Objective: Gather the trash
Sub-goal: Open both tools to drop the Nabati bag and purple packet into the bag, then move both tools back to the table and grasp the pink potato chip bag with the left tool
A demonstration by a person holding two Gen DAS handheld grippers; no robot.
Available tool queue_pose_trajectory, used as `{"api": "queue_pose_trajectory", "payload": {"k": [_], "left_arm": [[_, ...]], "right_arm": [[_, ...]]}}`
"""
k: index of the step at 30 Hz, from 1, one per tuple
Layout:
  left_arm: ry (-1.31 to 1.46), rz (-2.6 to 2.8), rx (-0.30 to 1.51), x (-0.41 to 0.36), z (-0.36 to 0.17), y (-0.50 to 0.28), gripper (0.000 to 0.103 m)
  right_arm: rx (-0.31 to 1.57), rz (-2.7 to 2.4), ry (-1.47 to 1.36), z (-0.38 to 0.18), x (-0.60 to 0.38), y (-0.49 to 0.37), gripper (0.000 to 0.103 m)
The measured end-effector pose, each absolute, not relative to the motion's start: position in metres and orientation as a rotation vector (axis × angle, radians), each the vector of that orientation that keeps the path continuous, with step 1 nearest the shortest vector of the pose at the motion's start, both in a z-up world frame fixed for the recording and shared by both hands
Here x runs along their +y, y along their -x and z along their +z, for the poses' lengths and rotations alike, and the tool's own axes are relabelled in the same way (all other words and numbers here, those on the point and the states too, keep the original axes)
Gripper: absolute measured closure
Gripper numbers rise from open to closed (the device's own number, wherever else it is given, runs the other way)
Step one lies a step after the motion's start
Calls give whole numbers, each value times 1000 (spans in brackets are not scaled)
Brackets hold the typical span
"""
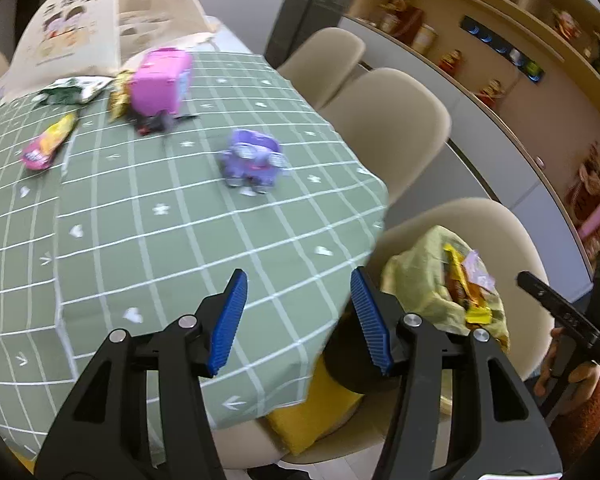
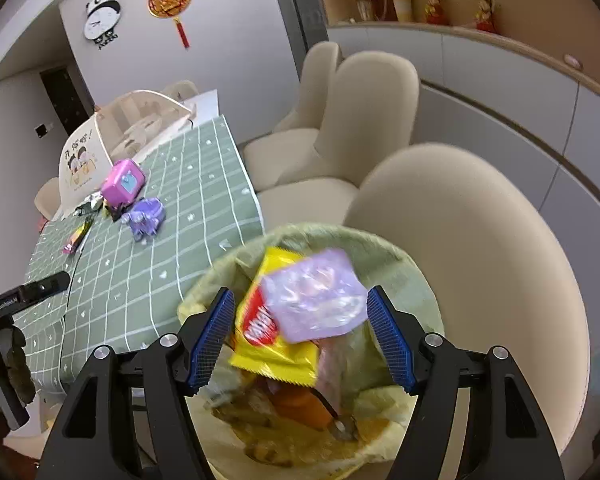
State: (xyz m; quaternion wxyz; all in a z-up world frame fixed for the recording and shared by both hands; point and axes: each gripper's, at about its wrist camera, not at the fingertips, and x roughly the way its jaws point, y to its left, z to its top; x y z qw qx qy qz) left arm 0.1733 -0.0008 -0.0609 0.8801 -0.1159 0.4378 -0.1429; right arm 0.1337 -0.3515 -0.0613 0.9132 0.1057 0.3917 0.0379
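- Green checked tablecloth (image 1: 148, 240) carries a pink-yellow snack wrapper (image 1: 48, 142) and toys.
- Left gripper (image 1: 298, 320) hovers over the table's edge, jaws spread, empty.
- Right gripper (image 2: 300, 340) points down over the yellow-lined trash bin (image 2: 416, 264) on a beige chair, jaws spread; a yellow wrapper (image 2: 260, 344) and lilac packet (image 2: 316, 296) lie inside.

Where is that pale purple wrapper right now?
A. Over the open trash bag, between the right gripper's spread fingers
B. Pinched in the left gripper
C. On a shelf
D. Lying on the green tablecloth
A: the pale purple wrapper sits over the trash bag, unclamped, within the open right gripper.
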Motion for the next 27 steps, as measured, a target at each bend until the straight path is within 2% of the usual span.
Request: {"api": "queue_pose_trajectory", "payload": {"k": [5, 20, 27], "left_arm": [[244, -223, 879, 35, -58, -175, 52], [339, 48, 865, 184, -70, -175, 52], [352, 64, 867, 233, -83, -206, 52]], "right_arm": [[714, 155, -207, -47, -316, -151, 38], [810, 517, 7, -63, -113, -232, 38], [846, 570, 76, -71, -45, -258, 38]]}}
